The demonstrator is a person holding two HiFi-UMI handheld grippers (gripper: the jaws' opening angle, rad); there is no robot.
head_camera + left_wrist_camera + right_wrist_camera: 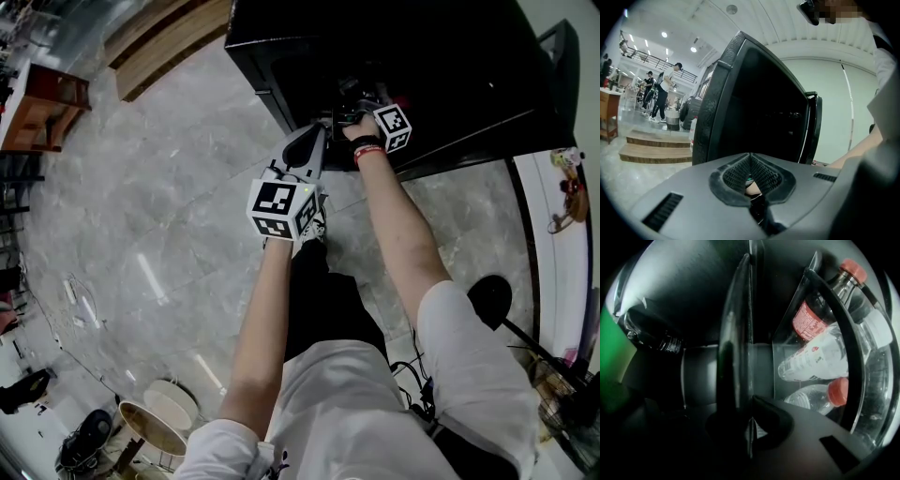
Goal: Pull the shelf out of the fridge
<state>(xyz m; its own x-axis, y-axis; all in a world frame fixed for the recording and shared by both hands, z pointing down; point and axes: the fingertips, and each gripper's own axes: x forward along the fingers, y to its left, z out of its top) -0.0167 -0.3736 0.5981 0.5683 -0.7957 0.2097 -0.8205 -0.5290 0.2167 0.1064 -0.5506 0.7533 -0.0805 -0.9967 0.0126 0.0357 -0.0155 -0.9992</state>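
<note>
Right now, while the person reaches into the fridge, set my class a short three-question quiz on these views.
1. Multiple choice: what are the jaws of the right gripper closed on?
A) a bottle's neck
B) the edge of the shelf
C) nothing

2. True or false: the left gripper is inside the fridge.

3. Fill in: the two bottle caps showing in the right gripper view are ____ in colour.

Key
1. B
2. False: it is outside, jaws together and empty.
3. Red
</note>
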